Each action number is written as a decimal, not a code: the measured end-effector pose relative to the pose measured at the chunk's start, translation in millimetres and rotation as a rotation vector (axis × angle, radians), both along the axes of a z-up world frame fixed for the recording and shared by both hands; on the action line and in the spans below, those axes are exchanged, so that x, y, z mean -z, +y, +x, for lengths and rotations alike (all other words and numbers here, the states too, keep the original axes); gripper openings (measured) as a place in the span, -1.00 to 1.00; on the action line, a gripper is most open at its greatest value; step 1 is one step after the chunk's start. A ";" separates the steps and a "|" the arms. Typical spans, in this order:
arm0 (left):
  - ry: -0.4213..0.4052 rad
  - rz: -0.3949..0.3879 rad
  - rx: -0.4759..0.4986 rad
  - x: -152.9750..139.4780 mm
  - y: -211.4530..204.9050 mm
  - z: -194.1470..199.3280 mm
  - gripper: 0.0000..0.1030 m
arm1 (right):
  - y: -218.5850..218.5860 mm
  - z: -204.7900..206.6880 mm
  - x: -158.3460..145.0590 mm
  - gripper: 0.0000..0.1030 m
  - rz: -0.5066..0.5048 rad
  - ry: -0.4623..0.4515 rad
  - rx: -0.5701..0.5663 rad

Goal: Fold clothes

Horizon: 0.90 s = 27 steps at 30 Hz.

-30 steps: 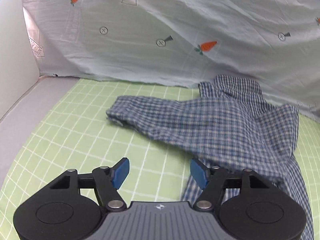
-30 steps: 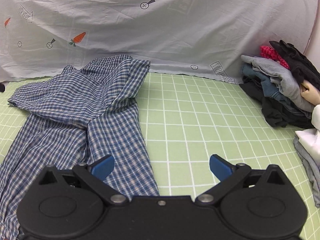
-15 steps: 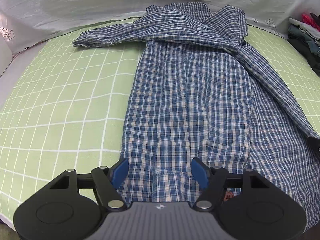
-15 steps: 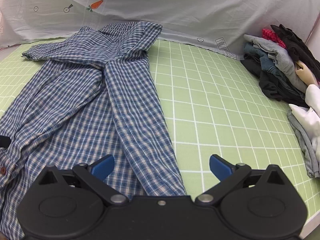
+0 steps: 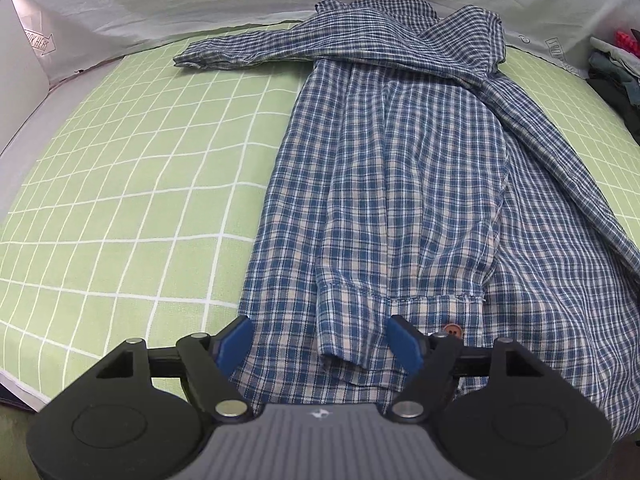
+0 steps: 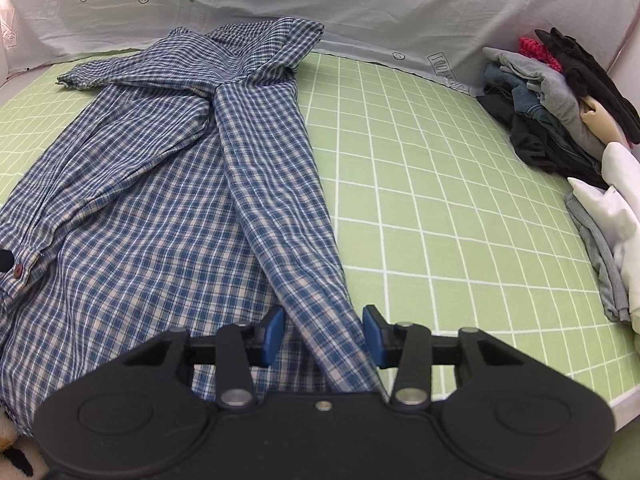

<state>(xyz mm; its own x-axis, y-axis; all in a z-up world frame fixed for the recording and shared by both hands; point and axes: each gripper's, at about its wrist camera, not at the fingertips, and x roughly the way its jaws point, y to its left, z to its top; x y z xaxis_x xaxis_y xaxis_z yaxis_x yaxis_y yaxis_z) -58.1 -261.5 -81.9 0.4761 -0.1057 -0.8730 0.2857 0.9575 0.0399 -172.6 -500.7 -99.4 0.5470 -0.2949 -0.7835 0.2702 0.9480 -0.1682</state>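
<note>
A blue plaid shirt (image 5: 404,184) lies spread on the green grid sheet (image 5: 132,184) of a bed, hem nearest the cameras. The right gripper (image 6: 324,334) is closing its jaws around a sleeve end, pads not yet pressing; the left gripper (image 5: 318,342) opens wide over a buttoned cuff, likely preparing the first fold. Unsorted clothes (image 6: 552,96) wait at the right.

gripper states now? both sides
Left gripper: open, opening over the plaid shirt hem.
Right gripper: closing around the shirt sleeve, not yet pinched.

Staged home laundry setup: green grid sheet (image 6: 420,184) on bed, carrot-print backdrop (image 6: 360,4), clothes pile (image 6: 552,100) at right edge.
</note>
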 end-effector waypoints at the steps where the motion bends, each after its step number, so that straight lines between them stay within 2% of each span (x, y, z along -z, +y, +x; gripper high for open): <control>1: 0.001 -0.001 -0.003 0.1 0.1 -0.1 0.47 | 0.9 -0.9 -0.2 -0.77 0.005 0.000 -0.009; 2: 0.002 -0.001 -0.004 0.1 0.2 -0.2 0.49 | 1.5 -2.1 -2.2 -0.85 0.018 -0.010 -0.019; 5: 0.003 0.003 -0.003 0.1 0.8 -1.2 0.52 | 2.7 -3.5 -12.8 -0.89 0.089 -0.049 -0.051; 8: 0.003 0.005 0.003 -0.4 1.4 -3.2 0.52 | -7.8 1.2 -22.2 -0.91 0.351 -0.107 -0.037; 11: 0.004 0.007 0.013 -0.7 2.2 -4.5 0.52 | -10.8 10.2 -20.8 -0.91 0.564 -0.132 -0.027; 14: 0.010 0.004 0.019 -0.2 3.6 -5.2 0.54 | -6.8 22.8 -9.0 -0.91 0.745 -0.126 -0.005; 18: 0.020 0.001 0.021 0.3 5.1 -5.2 0.59 | -3.1 33.3 17.1 -0.88 1.027 -0.101 0.086; 19: 0.022 0.001 0.020 0.5 5.3 -5.1 0.62 | -0.6 35.2 21.6 -0.83 1.058 -0.091 0.097; 21: 0.027 -0.003 0.018 0.6 6.6 -3.9 0.64 | 5.7 36.1 24.8 -0.69 1.059 -0.067 0.101; 22: 0.030 -0.006 0.017 0.6 7.2 -3.1 0.66 | 8.8 36.3 26.0 -0.56 1.056 -0.054 0.102; 25: 0.036 -0.013 0.011 1.3 7.8 -1.8 0.68 | 4.4 26.9 16.1 -0.14 1.061 -0.112 0.111; 27: 0.038 -0.016 0.007 1.2 8.4 -1.3 0.69 | -1.6 20.1 6.9 -0.06 1.016 -0.147 0.120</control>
